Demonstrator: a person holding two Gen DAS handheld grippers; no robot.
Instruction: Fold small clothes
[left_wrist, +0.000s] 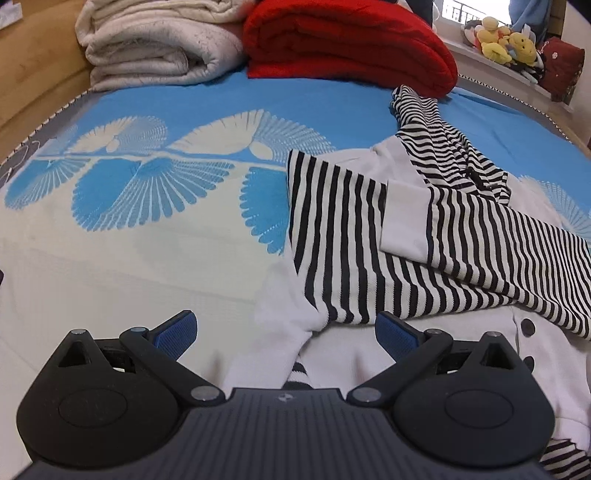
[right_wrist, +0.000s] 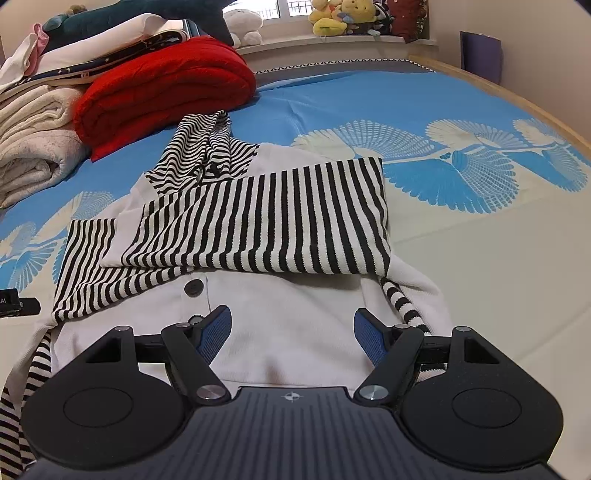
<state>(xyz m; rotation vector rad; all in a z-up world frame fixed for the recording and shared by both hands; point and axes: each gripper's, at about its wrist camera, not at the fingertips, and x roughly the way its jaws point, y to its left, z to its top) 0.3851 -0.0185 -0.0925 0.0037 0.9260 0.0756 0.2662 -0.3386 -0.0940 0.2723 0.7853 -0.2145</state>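
Cardigan hem beneath right gripper, jaws apart.

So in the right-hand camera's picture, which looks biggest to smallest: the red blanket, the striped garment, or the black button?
1. Striped garment, though it lies nearer the camera.
2. Red blanket.
3. Black button, clearly smallest.
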